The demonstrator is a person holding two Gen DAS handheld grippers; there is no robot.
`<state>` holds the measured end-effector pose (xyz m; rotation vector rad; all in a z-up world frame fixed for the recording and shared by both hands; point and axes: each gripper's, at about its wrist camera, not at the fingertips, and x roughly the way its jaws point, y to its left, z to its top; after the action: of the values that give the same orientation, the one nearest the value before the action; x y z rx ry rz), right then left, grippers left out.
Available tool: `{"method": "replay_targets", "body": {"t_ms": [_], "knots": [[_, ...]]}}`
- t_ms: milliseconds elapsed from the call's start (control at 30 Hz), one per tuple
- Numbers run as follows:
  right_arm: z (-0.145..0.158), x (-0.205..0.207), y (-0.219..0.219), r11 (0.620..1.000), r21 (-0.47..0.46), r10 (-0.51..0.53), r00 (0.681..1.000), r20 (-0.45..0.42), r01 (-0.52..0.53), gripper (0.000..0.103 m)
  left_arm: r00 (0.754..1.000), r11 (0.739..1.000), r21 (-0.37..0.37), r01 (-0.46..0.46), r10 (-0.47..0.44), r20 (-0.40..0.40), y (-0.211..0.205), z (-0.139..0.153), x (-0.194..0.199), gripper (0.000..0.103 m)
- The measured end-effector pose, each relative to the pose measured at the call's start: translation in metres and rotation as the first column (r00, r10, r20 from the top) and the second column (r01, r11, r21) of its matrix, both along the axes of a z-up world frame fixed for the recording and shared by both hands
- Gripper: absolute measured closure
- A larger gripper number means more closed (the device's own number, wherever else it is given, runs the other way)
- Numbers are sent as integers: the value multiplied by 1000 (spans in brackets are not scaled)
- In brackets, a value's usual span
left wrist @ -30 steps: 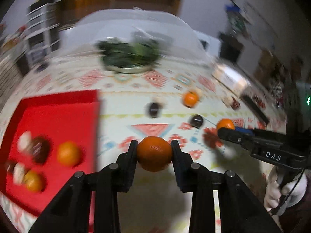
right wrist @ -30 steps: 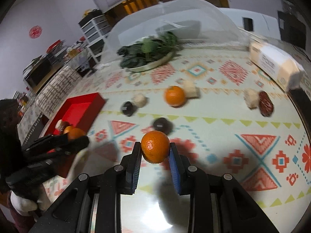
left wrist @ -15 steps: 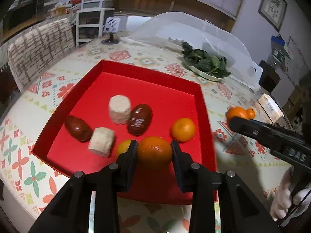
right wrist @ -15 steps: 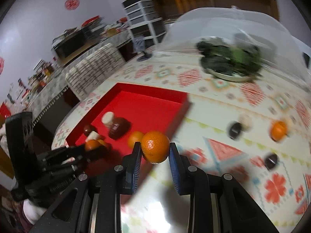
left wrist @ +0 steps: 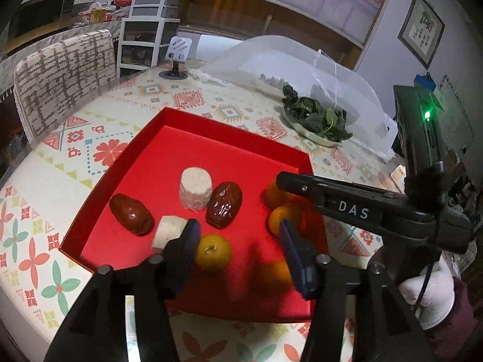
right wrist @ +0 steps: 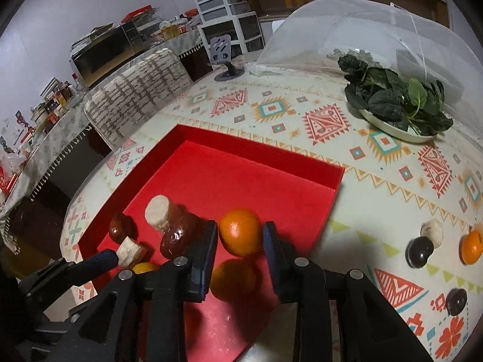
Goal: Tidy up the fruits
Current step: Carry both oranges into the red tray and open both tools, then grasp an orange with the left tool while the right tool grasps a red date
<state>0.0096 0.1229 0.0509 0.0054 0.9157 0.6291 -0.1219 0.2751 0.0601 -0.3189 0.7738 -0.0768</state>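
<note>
Red cardboard tray (left wrist: 211, 138) received the round orange mandarin (left wrist: 273, 273) as the left gripper (left wrist: 238, 241) spread, while the right gripper (right wrist: 240, 238) hung slackened around its mandarin (right wrist: 240, 231).

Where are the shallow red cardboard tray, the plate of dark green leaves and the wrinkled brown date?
shallow red cardboard tray (left wrist: 211, 150): left wrist view, bare floor.
plate of dark green leaves (right wrist: 395, 105): right wrist view, leaves.
wrinkled brown date (left wrist: 224, 204): left wrist view, middle.

table: patterned cloth (right wrist: 271, 111)
on it: red tray (right wrist: 256, 157), plate of greens (right wrist: 392, 126), clear cover (right wrist: 377, 30), orange (right wrist: 471, 247), phone stand (right wrist: 225, 57)
</note>
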Motion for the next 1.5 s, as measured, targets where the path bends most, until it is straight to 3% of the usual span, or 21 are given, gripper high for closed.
{"method": "replay_targets", "body": {"t_ms": [333, 667, 867, 1033, 1233, 1500], "knots": [[27, -14, -50, 995, 68, -81, 996, 37, 79, 60, 999, 1000, 5, -4, 4, 37, -12, 21, -13, 39], [20, -55, -165, 970, 91, -229, 973, 24, 226, 57, 995, 997, 49, 66, -69, 72, -59, 44, -31, 33], [7, -84, -258, 937, 42, -347, 937, 33, 346, 54, 989, 989, 74, 129, -134, 63, -100, 45, -32, 30], [-4, -92, -337, 879, 35, -477, 879, 12, 476, 54, 978, 976, 78, 202, -205, 28, -141, 37, -23, 30], [-15, -74, -390, 832, 33, -554, 832, -14, 554, 54, 956, 951, 98, 292, -292, -18, -191, 27, -7, 30], [-25, -13, -399, 807, 11, -590, 807, -6, 590, 54, 944, 935, 129, 329, -328, -32, -231, 28, 46, 30]]}}
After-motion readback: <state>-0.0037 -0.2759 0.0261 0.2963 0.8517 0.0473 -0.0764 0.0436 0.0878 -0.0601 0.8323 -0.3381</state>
